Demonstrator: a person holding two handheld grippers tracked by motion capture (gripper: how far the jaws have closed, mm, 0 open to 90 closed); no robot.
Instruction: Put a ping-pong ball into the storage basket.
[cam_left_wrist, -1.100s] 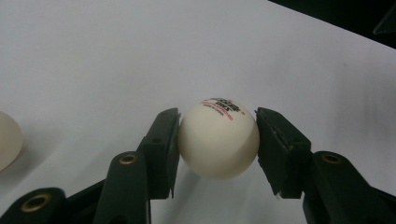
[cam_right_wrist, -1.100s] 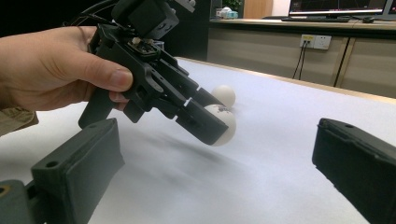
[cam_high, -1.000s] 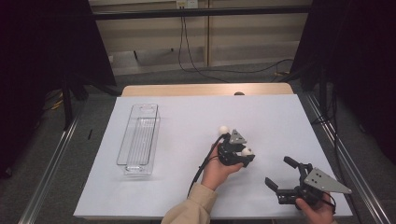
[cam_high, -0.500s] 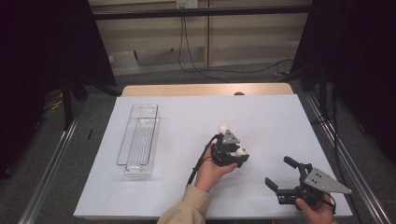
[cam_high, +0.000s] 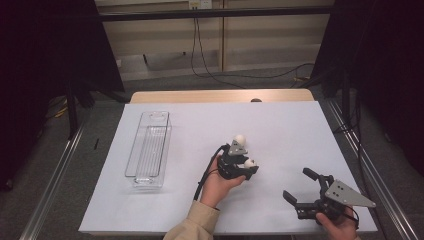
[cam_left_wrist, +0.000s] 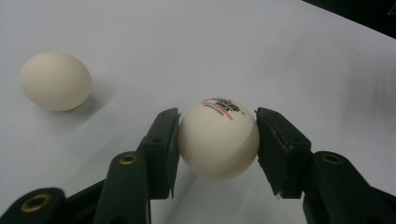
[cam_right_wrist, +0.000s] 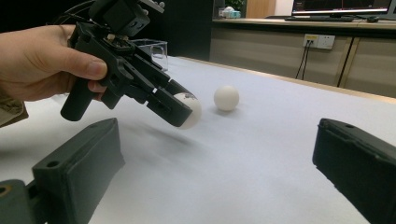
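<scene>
The left tongs (cam_high: 248, 167) are closed on a printed white ball (cam_left_wrist: 218, 138), one black pad pressed against each side of it, and in the right gripper view the ball hangs just above the white worktop (cam_high: 280, 125) rather than resting on it. The likely destination is the clear plastic bin (cam_high: 149, 150), which stands well apart to the left of the held ball in the high view, its long axis running away from the person, so the carry looks to be a sideways sweep across the sheet and then a release over a narrow opening. The left hand (cam_high: 216, 184) is much the nearer to the bin; the right tongs (cam_high: 299, 184) sit at the near right corner of the worktop, jaws spread wide with nothing between them, farthest from it. A second plain ball (cam_high: 240, 139) lies on the worktop just beyond the held one, touching nothing, on the side away from the person and not in the path toward the bin.
</scene>
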